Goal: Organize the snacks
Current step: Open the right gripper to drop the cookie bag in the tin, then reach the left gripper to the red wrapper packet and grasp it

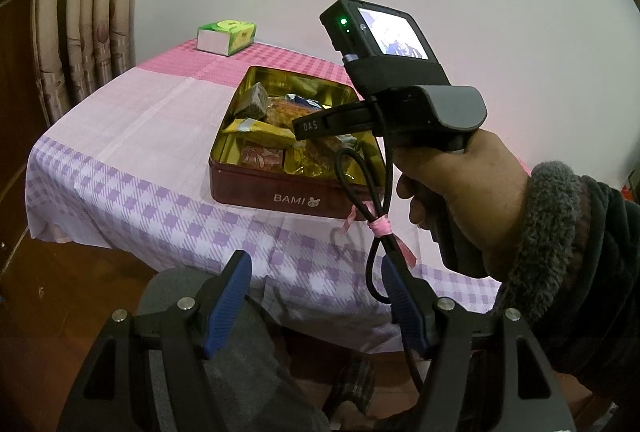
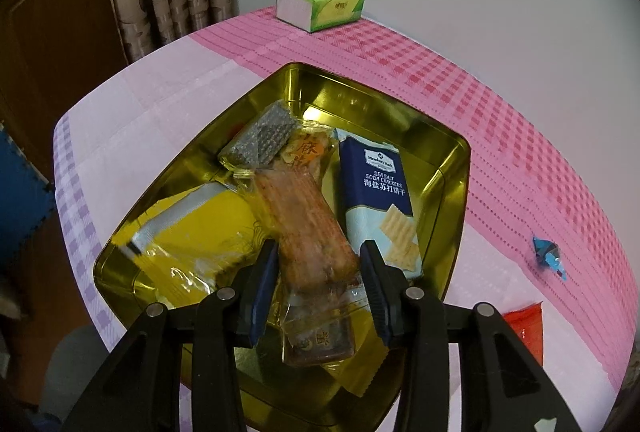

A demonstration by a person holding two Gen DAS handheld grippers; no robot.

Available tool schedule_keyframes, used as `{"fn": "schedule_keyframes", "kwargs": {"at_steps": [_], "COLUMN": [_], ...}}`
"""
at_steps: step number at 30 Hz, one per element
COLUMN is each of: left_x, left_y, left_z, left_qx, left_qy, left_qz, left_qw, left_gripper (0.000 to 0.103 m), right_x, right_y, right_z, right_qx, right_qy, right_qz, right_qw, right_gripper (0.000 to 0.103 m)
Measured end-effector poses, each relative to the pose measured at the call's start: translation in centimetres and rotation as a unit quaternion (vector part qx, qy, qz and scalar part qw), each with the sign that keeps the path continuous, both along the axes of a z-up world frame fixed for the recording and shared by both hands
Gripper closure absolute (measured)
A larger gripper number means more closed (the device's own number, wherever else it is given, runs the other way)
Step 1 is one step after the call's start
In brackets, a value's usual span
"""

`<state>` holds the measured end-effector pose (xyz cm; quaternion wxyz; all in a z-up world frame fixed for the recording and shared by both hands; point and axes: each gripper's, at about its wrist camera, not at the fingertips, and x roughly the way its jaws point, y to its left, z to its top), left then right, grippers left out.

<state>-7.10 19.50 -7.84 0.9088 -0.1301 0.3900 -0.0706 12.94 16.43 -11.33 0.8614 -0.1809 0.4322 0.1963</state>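
A red tin (image 1: 280, 197) marked BAMI, gold inside (image 2: 454, 191), stands on the checked tablecloth and holds several snacks. An orange snack bar in a clear wrapper (image 2: 308, 228) lies on top of them, lengthwise between the blue pads of my right gripper (image 2: 318, 272). The pads flank it closely with thin gaps showing, so that gripper is open. Beside the bar lie a blue sea-salt cracker pack (image 2: 376, 183), a yellow packet (image 2: 200, 228) and a grey pack (image 2: 260, 139). My left gripper (image 1: 316, 296) hangs open and empty before the table's front edge. A hand holds the right gripper (image 1: 308, 127) over the tin.
A green tissue pack (image 1: 226, 36) (image 2: 320, 7) sits at the table's far edge near the curtain (image 1: 88, 11). On the cloth right of the tin lie a small blue candy (image 2: 546, 256) and a red packet (image 2: 524, 328). A looped black cable (image 1: 360, 183) dangles from the right gripper.
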Motion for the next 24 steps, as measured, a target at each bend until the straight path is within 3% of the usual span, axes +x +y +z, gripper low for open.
{"fn": "schedule_keyframes", "kwargs": {"at_steps": [5,13,18,24], "left_x": [0.0,0.1,0.6,2.3], "left_y": [-0.2,-1.0,-1.5,-5.6], "left_z": [-0.1,-0.8,-1.6,-1.8], "left_qx": [0.004,0.023,0.038,0.066], "left_qy": [0.0,0.003,0.014,0.017], "left_qz": [-0.002,-0.009,-0.013,-0.068], "left_qw": [1.0,0.9997,0.9991,0.9954], "left_gripper": [0.034,0.034,0.034,0.034], "right_x": [-0.5,-2.3,-5.2,-10.0], "right_y": [-0.8,-5.3,-13.3,-26.9], "right_z": [0.8,2.7,3.8,2.5], "right_qx": [0.012,0.038,0.092,0.098], "right_qy": [-0.014,-0.043,-0.069,-0.094], "right_qz": [-0.003,-0.035,-0.098,-0.223], "right_qw": [1.0,0.998,0.989,0.965], "right_gripper": [0.036,0.03,0.017,0.013]}}
